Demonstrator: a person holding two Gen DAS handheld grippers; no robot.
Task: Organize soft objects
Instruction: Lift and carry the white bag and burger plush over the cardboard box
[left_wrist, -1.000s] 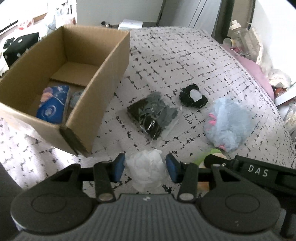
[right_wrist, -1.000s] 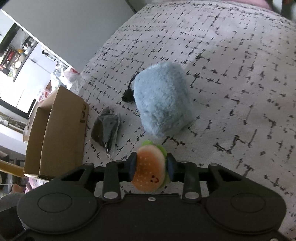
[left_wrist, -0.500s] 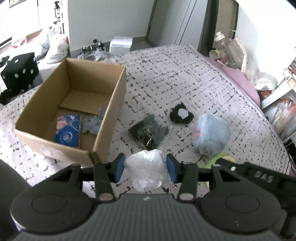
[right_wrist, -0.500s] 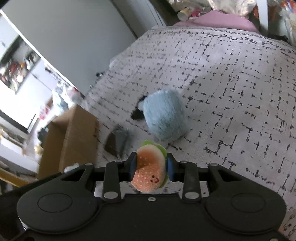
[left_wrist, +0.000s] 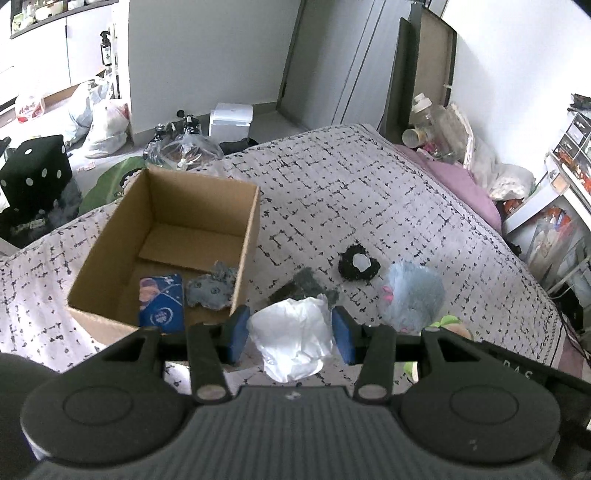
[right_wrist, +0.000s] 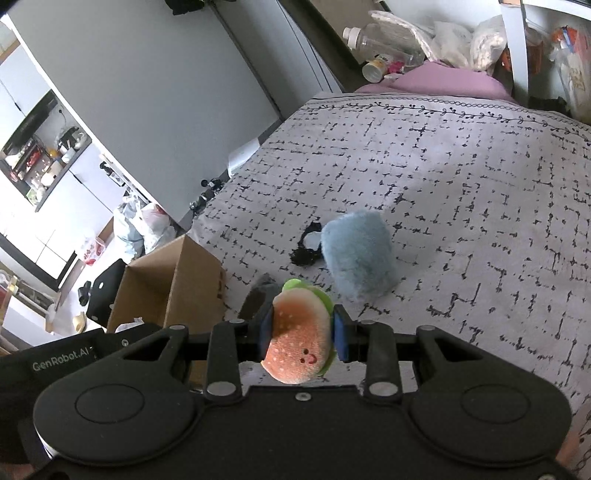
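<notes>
A bed (left_wrist: 388, 192) covered in a grey spread with broken black grid lines fills a cluttered bedroom, bags and bottles crowding the floor and far corner. An open cardboard box (left_wrist: 243, 251) sits on the spread ahead and to the left of the left gripper (left_wrist: 291, 332); inside lie a blue printed packet (left_wrist: 161, 301) and a grey crumpled cloth (left_wrist: 212, 288). A fluffy light-blue plush (left_wrist: 413, 295) rests on the spread ahead and to the right of that gripper, and directly ahead of the right gripper (right_wrist: 301, 332). A dark bagged bundle (left_wrist: 299, 286) lies just beyond the left gripper's tips, and a black scrunchie (left_wrist: 358, 264) with a pale centre lies farther on, close beside the plush. The left gripper's blue pads are closed partway against a crumpled white bag (left_wrist: 295, 339), which it holds clear above the spread. The right gripper's pads pinch a small burger plush (right_wrist: 299, 332), orange bun with a smiling face and green lettuce edge, lifted above the bed to the right of the box.
</notes>
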